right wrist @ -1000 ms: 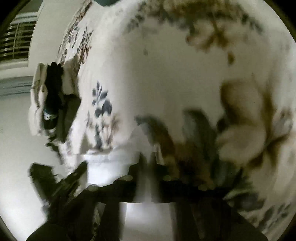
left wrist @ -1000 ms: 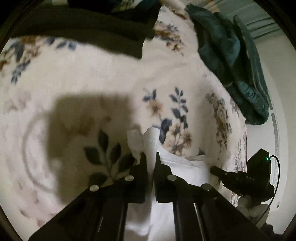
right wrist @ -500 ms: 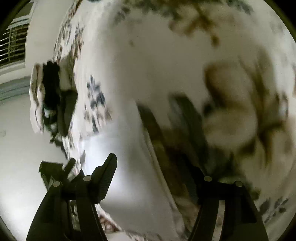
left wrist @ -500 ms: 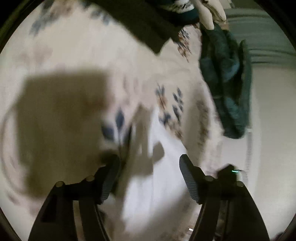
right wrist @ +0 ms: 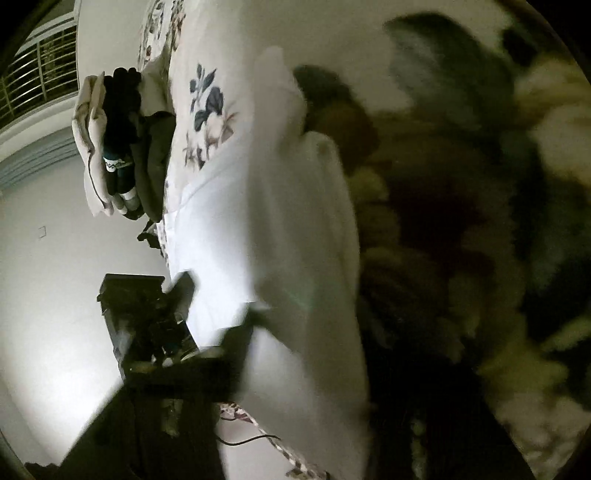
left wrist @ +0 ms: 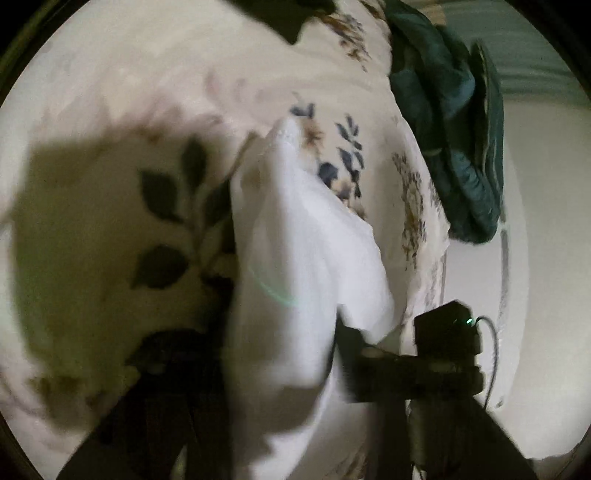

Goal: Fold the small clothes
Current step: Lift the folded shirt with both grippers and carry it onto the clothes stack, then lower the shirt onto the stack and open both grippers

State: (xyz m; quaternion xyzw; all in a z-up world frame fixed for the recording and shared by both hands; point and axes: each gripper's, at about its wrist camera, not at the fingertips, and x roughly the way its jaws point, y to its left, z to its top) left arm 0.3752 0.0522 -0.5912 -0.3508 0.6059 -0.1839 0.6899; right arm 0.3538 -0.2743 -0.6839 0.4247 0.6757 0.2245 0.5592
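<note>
A small white garment (left wrist: 295,258) lies folded on the floral bedspread (left wrist: 110,110); it also shows in the right wrist view (right wrist: 295,229). My left gripper (left wrist: 280,354) is open, its dark blurred fingers (left wrist: 354,343) spread on either side of the cloth's near end. My right gripper (right wrist: 314,354) is open too, with the left finger (right wrist: 236,343) beside the cloth and the right finger lost in shadow. The other gripper's black body shows at the right of the left wrist view (left wrist: 447,332) and at the left of the right wrist view (right wrist: 144,306).
A dark teal garment (left wrist: 454,129) hangs over the bed's far right edge. A stack of folded dark and beige clothes (right wrist: 118,147) sits at the bed's edge in the right wrist view. A dark garment (left wrist: 288,14) lies at the top.
Both grippers were shut on the white garment a second ago, opened half a second ago and let it go. The cloth now lies on the bed between the spread fingers.
</note>
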